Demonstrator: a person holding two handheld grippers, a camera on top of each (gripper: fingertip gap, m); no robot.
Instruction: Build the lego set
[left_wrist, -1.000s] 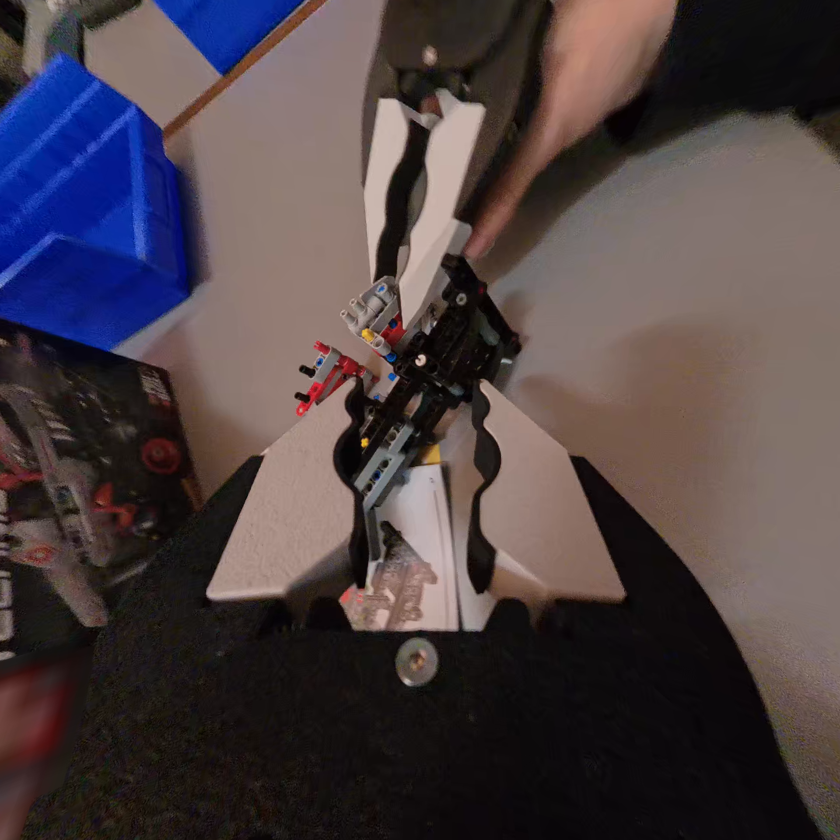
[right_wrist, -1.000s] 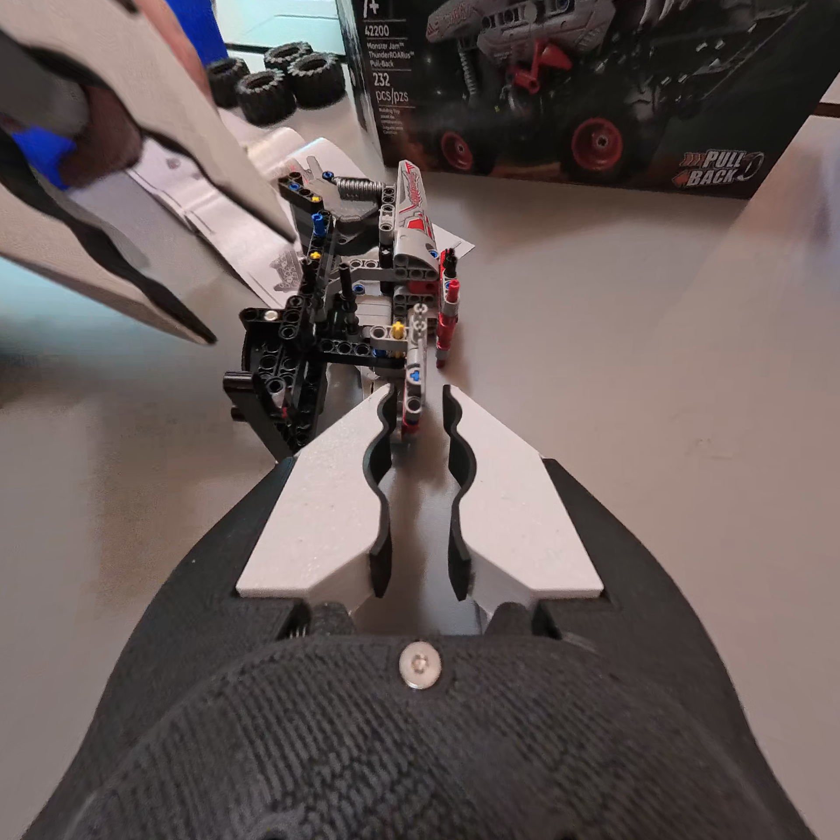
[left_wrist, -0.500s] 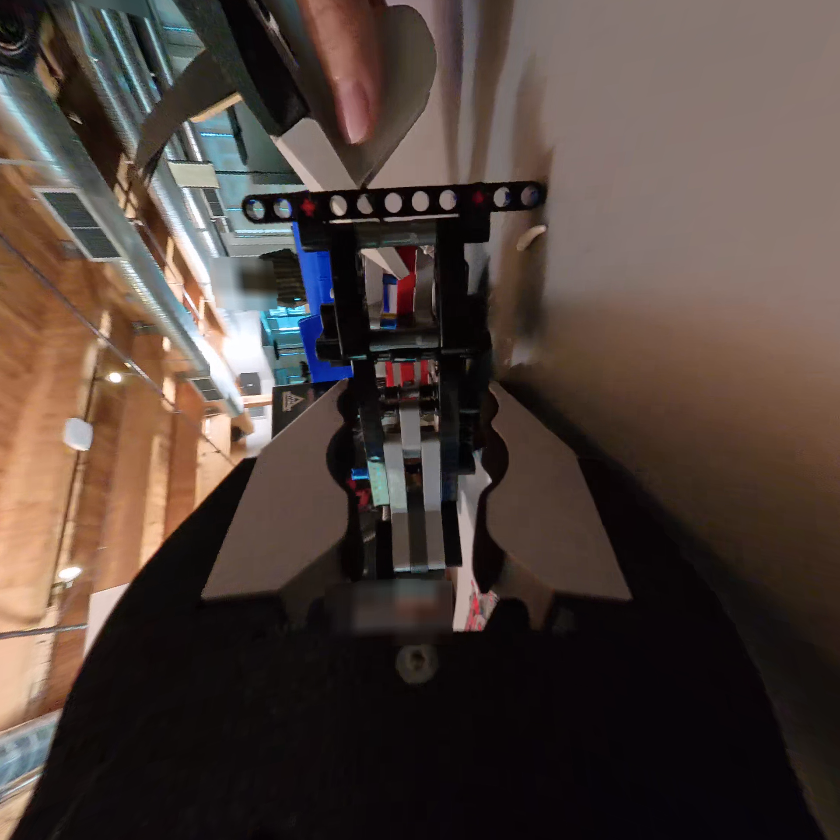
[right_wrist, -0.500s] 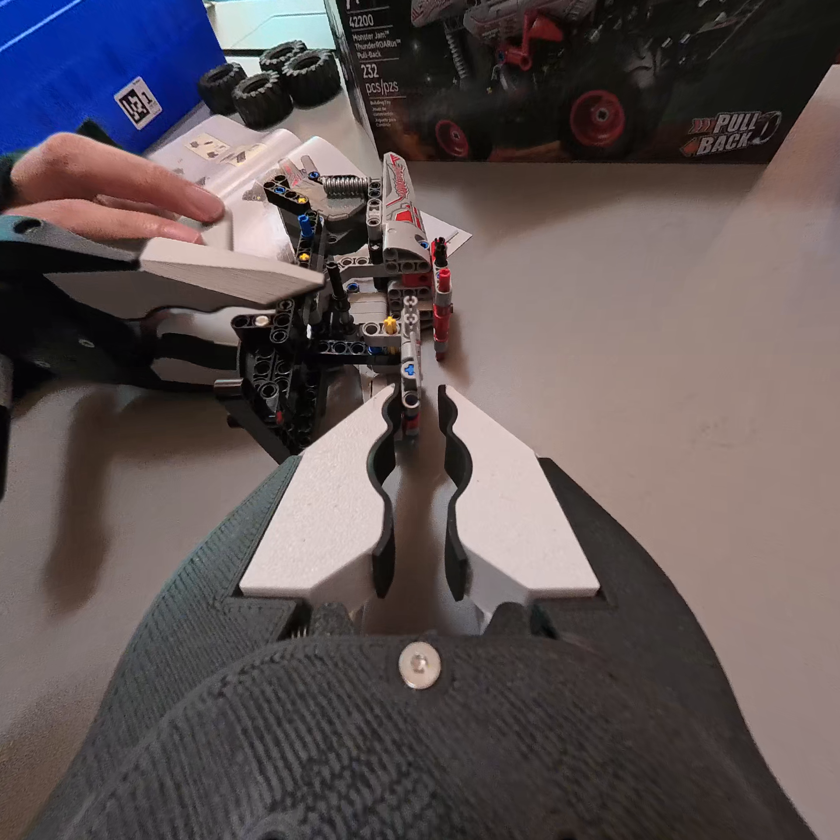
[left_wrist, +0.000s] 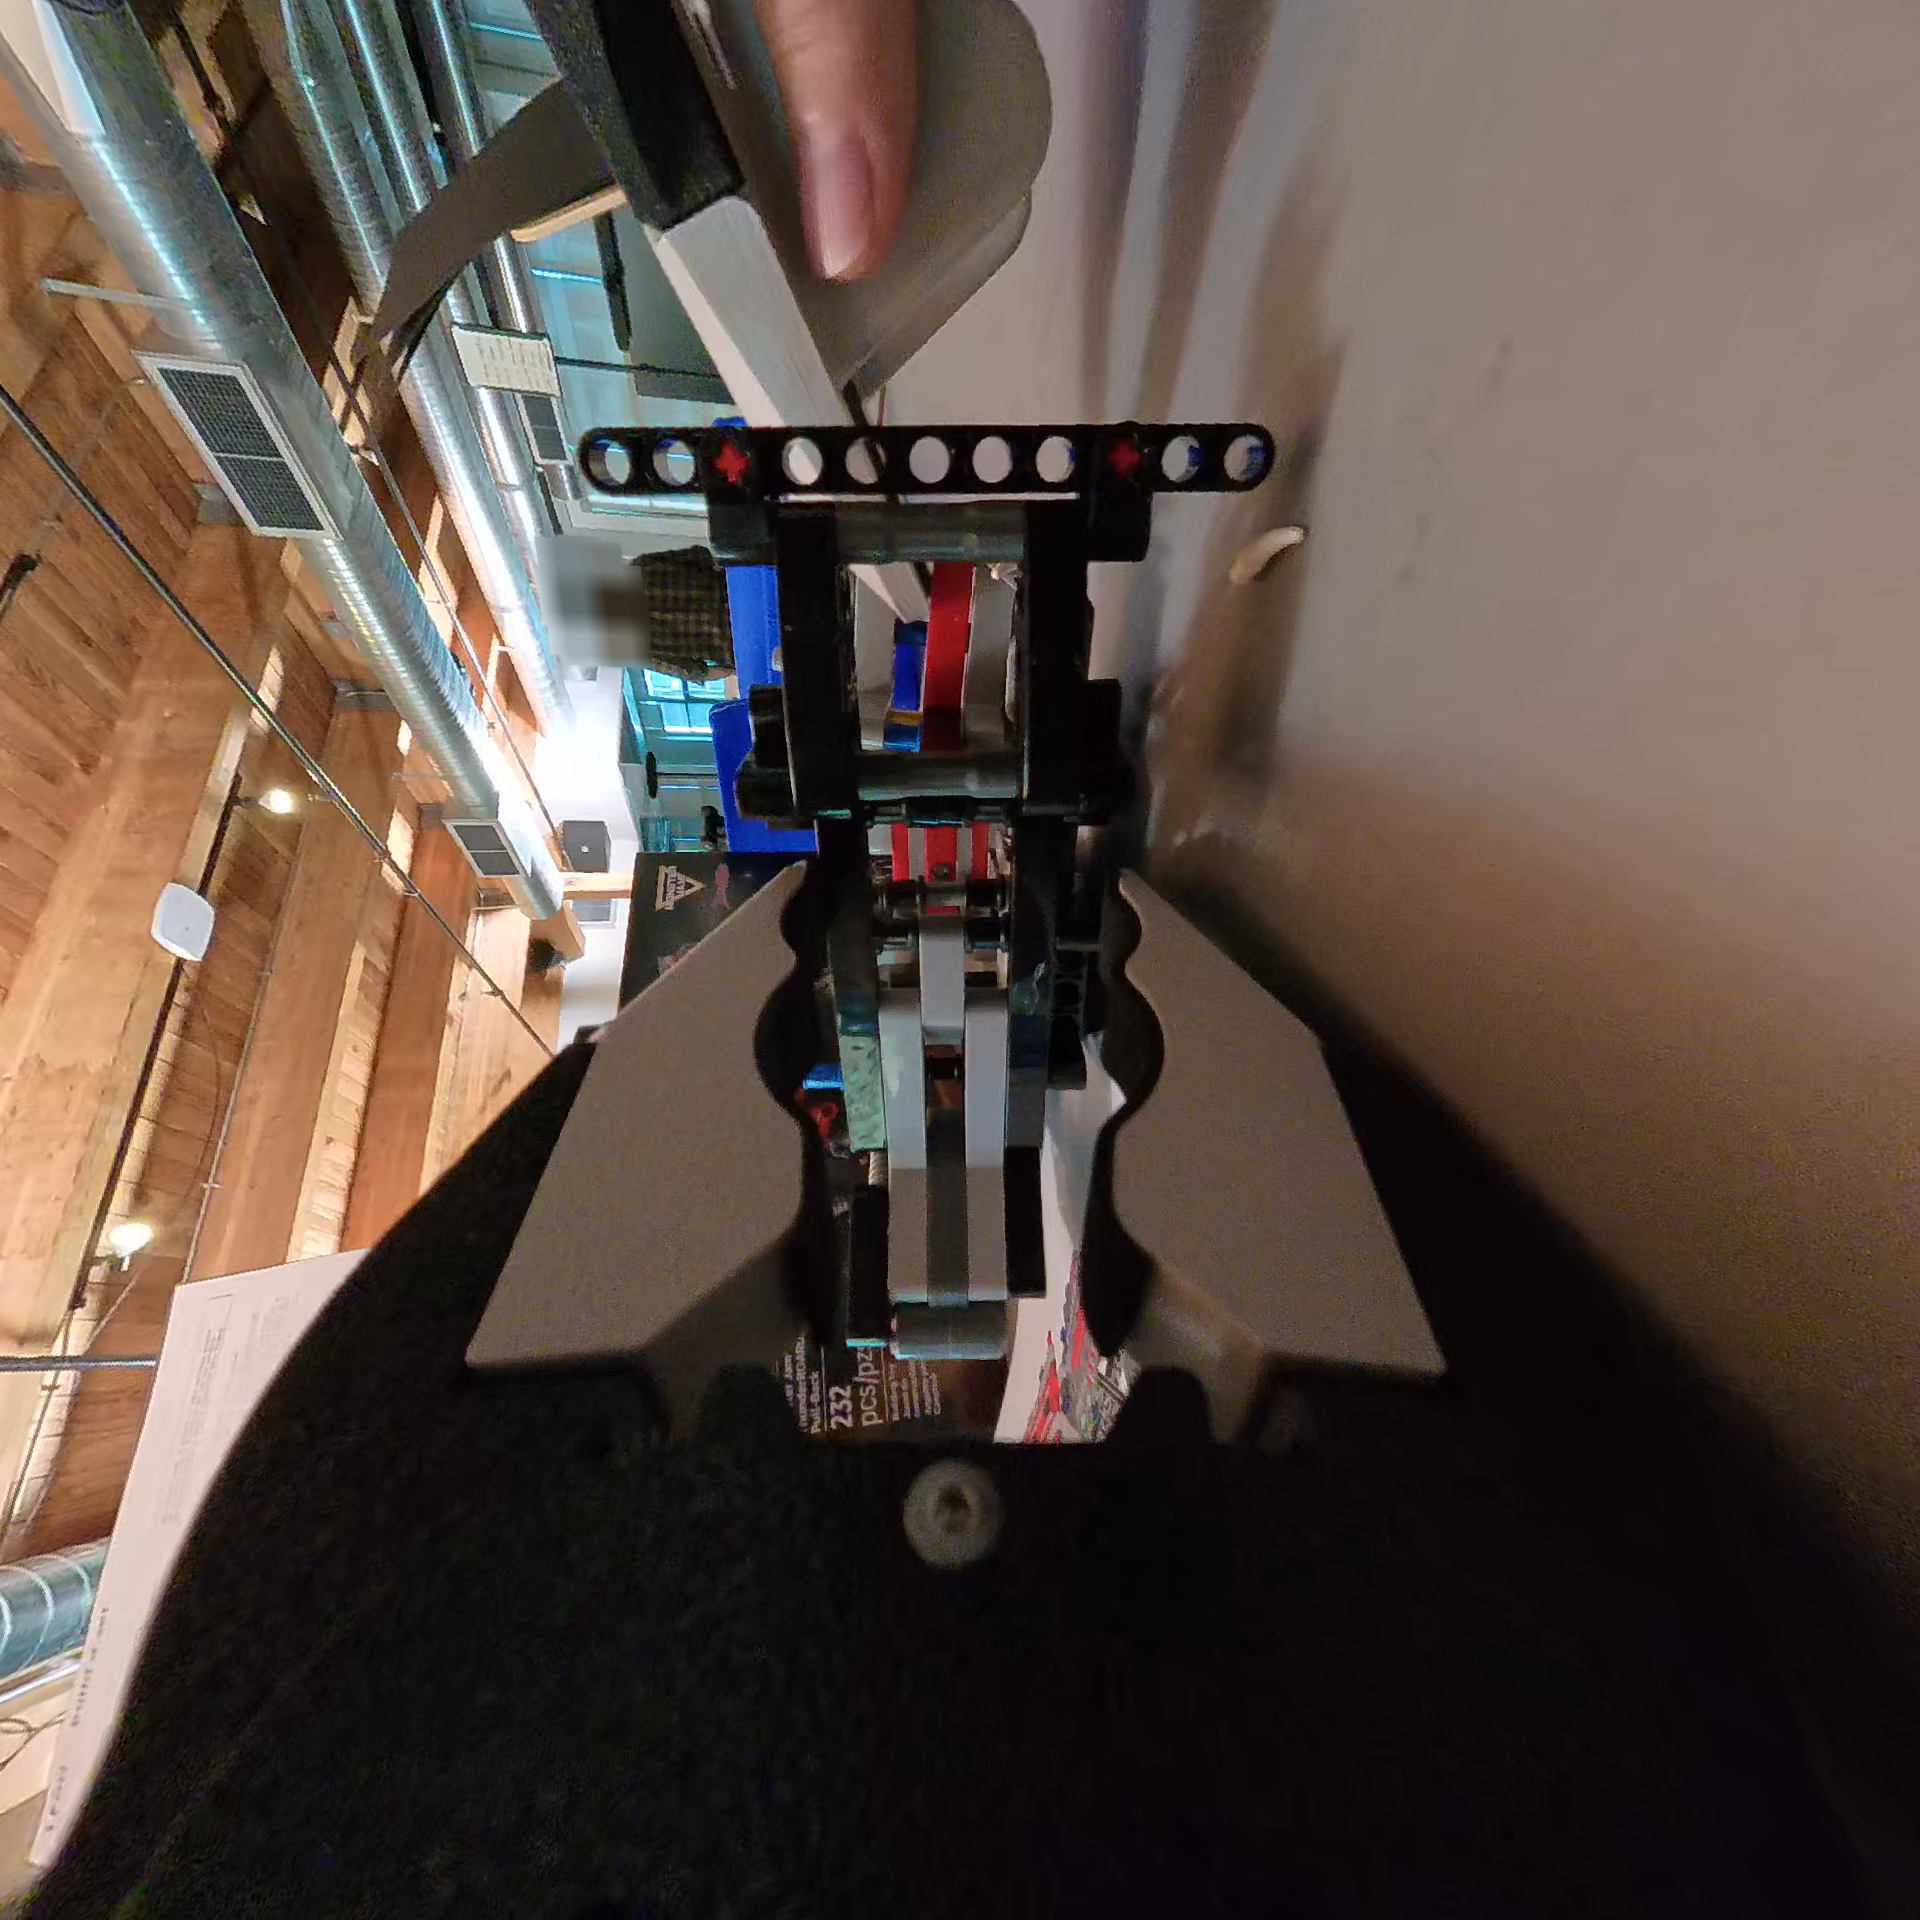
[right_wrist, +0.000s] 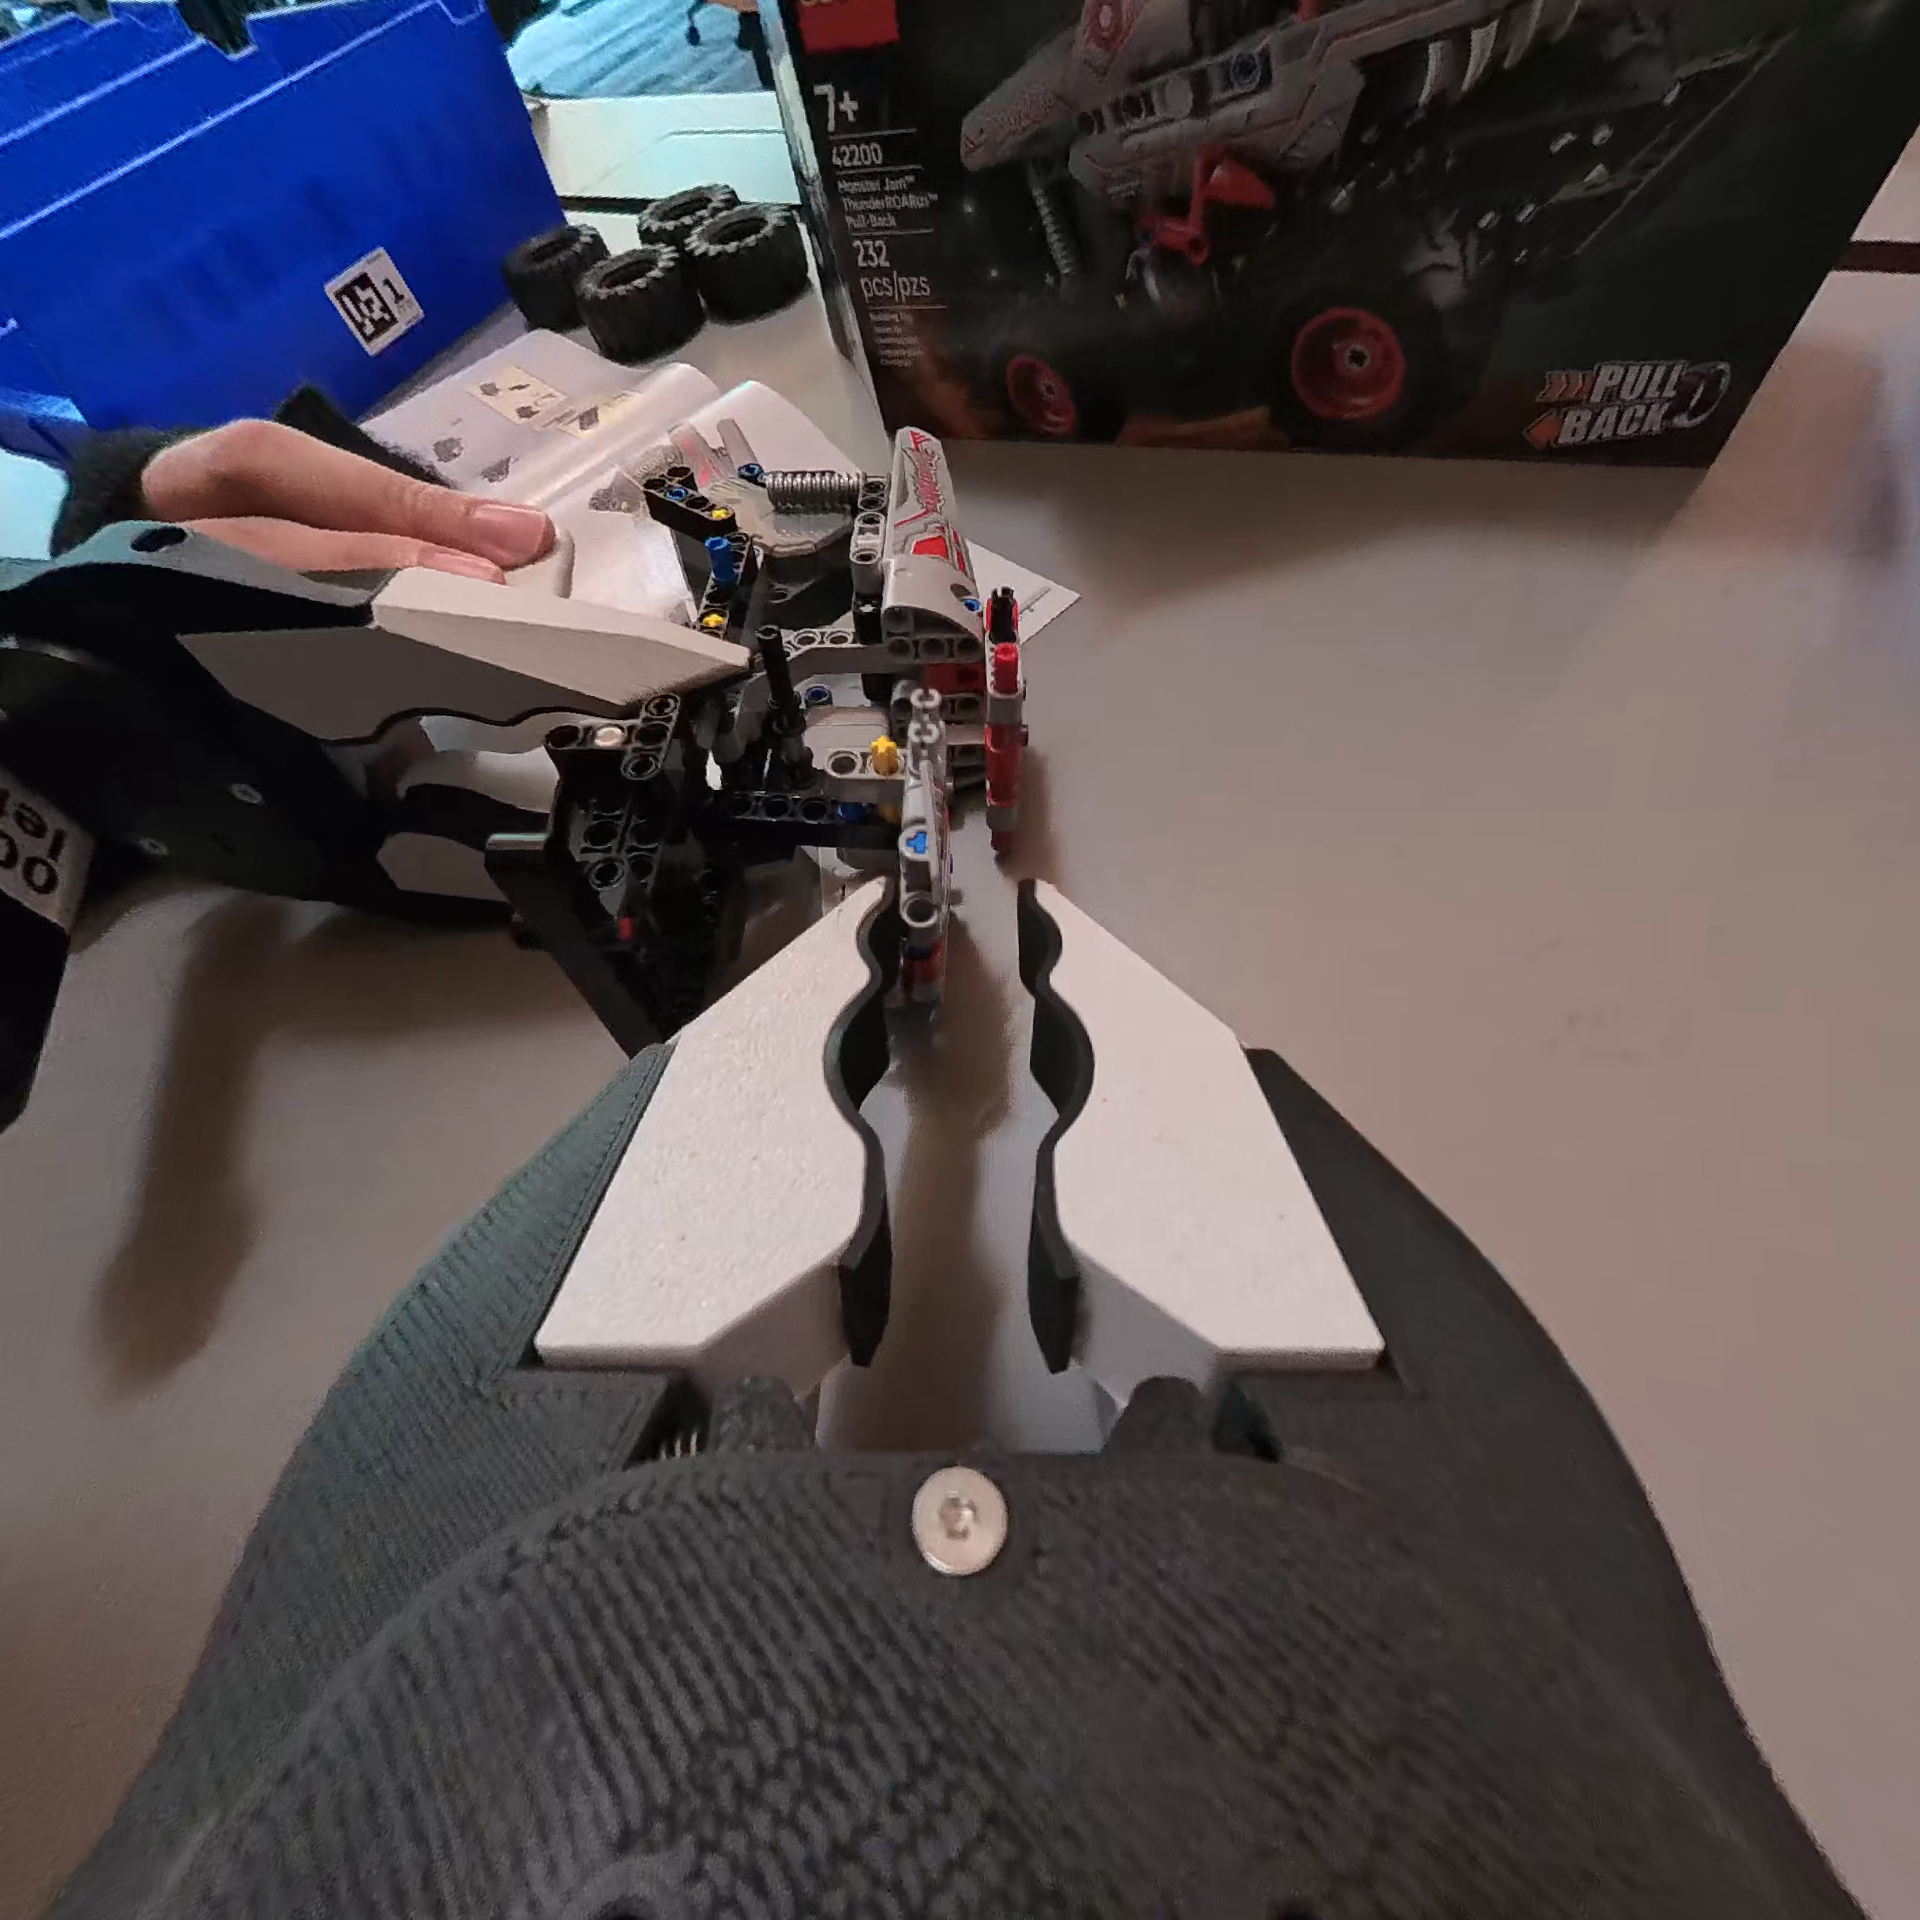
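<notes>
The partly built lego model (right_wrist: 790, 748), a black frame with grey, red and white panels, stands on the table. My left gripper (right_wrist: 623, 758) comes in from the left, rolled on its side, and is shut on the model's black frame. In the left wrist view the model (left_wrist: 935, 665) fills the gap of my left gripper (left_wrist: 961, 914), with a long black holed beam (left_wrist: 925, 459) across its far end. My right gripper (right_wrist: 951, 899) is open and low over the table. A thin grey-and-red panel (right_wrist: 920, 862) of the model sits at its left fingertip. One of its fingers (left_wrist: 748, 301) shows above the beam.
The lego set box (right_wrist: 1299, 208) stands at the back. Several black tyres (right_wrist: 665, 260) lie beside a blue bin (right_wrist: 208, 208). An open instruction booklet (right_wrist: 561, 416) lies behind the model. A person's hand (right_wrist: 364, 499) rests on the left gripper. Bare table (right_wrist: 1507, 831) lies to the right.
A second ago my left gripper was open above the model, looking down. It has rolled onto its side and closed on the black frame. My right gripper has barely moved.
</notes>
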